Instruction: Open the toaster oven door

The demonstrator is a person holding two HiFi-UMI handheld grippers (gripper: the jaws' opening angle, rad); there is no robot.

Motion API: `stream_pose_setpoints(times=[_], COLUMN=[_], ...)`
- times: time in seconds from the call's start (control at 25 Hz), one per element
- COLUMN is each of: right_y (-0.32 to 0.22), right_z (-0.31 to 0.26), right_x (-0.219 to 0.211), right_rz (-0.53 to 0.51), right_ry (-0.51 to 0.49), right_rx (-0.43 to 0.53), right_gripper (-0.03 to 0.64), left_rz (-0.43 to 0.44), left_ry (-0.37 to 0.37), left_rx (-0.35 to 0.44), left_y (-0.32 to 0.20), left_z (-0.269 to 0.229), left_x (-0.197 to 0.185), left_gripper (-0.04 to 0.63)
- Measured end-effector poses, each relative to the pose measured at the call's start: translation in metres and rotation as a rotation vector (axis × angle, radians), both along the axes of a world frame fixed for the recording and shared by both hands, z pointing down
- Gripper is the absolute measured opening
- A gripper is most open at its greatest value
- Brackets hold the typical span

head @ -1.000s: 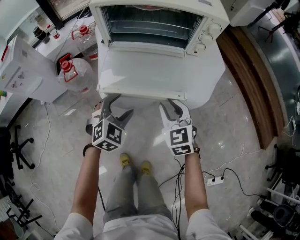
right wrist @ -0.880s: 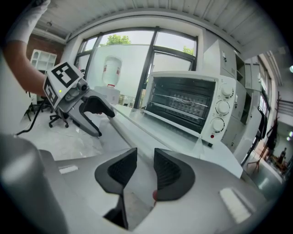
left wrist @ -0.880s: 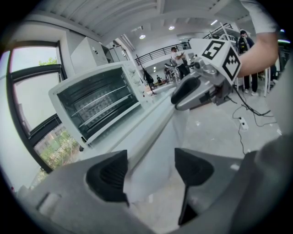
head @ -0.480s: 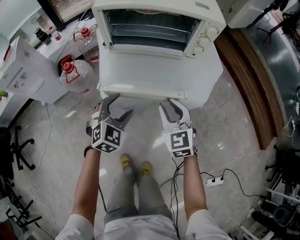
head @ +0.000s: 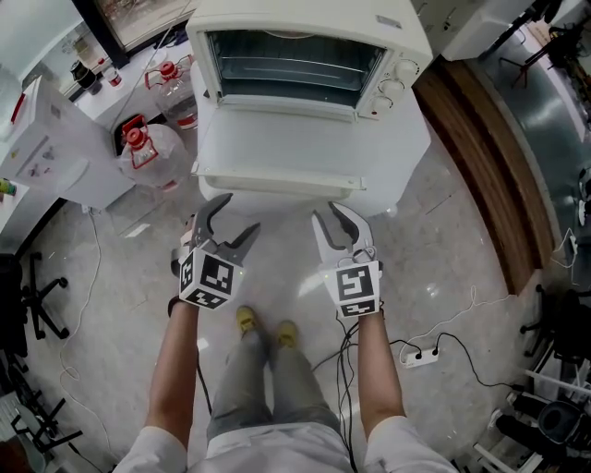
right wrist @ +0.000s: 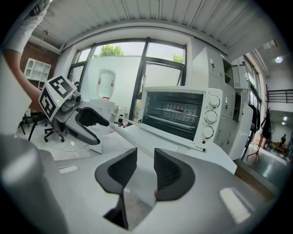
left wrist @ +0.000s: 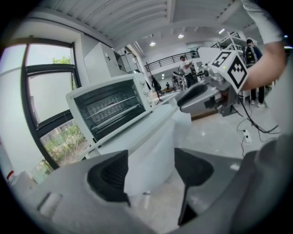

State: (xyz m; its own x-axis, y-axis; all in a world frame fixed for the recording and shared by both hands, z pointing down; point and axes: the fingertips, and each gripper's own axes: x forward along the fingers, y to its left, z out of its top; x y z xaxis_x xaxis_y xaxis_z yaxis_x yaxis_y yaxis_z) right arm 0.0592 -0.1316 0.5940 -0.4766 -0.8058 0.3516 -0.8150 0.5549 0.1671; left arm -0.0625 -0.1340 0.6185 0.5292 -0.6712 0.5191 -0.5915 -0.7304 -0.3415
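Left hand-held gripper (head: 231,220): held open, the jaws well apart; nothing is gripped, and only the side of the white stand is seen through the gap in the left gripper view.
Right hand-held gripper (head: 333,220): also open, by a narrower gap; nothing is held between the ribbed dark pads (right wrist: 122,170).
Placement of both: held side by side above the floor, jaws pointed toward the oven, near the front edge of the door and apart from it.
Flat white drop-down door (head: 286,148): folded fully down and lying about level in front of the oven mouth; a slim white handle bar (head: 277,181) runs along its near edge.
White boxy metal toaster oven (head: 305,17): set behind the door, its dark cavity exposed; a wire rack (right wrist: 171,112) is seen inside, and three round white knobs (head: 395,78) are stacked on its right side.
White worktop (head: 406,162): carries the oven; a bare strip shows to the right of the door.
Pale glossy floor (head: 120,268): clear water jugs with red caps (head: 148,143) stand at the left of the worktop, a black office chair (head: 37,286) is at the far left, and a white power strip (head: 420,356) lies at the right.
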Motion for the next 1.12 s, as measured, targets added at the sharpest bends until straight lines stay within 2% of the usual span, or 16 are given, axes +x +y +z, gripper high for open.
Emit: stream_pose_setpoints(times=[0.2, 0.32, 0.48, 0.64, 0.76, 0.92, 1.12], right_y=[0.007, 0.013, 0.018, 0.027, 0.033, 0.039, 0.054], right_z=[-0.016, -0.028, -0.054, -0.092, -0.123, -0.162, -0.204], right_x=[0.003, 0.006, 0.012, 0.016, 0.019, 0.025, 0.029], right_rz=[0.038, 0.064, 0.097, 0.126, 0.153, 0.197, 0.219], right_ry=[-0.066, -0.095, -0.132, -0.165, -0.189, -0.206, -0.219], right_rx=[-0.006, -0.003, 0.005, 0.018, 0.026, 0.043, 0.069], right_gripper=[0.104, 0.103, 0.099, 0.061, 0.041, 0.004, 0.002], left_rz=[-0.058, -0.108, -0.179, -0.264, -0.313, -0.331, -0.324], left_ry=[0.117, 0.186, 0.285, 0.387, 0.454, 0.463, 0.476], left_rx=[-0.003, 0.018, 0.019, 0.029, 0.034, 0.063, 0.108], left_y=[0.005, 0.007, 0.007, 0.012, 0.016, 0.024, 0.032], left_z=[-0.021, -0.041, -0.072, -0.113, -0.143, -0.181, -0.228], left_x=[-0.007, -0.013, -0.021, -0.034, -0.046, -0.053, -0.055], left_gripper=[0.285, 0.191, 0.147, 0.05, 0.006, -0.002, -0.002])
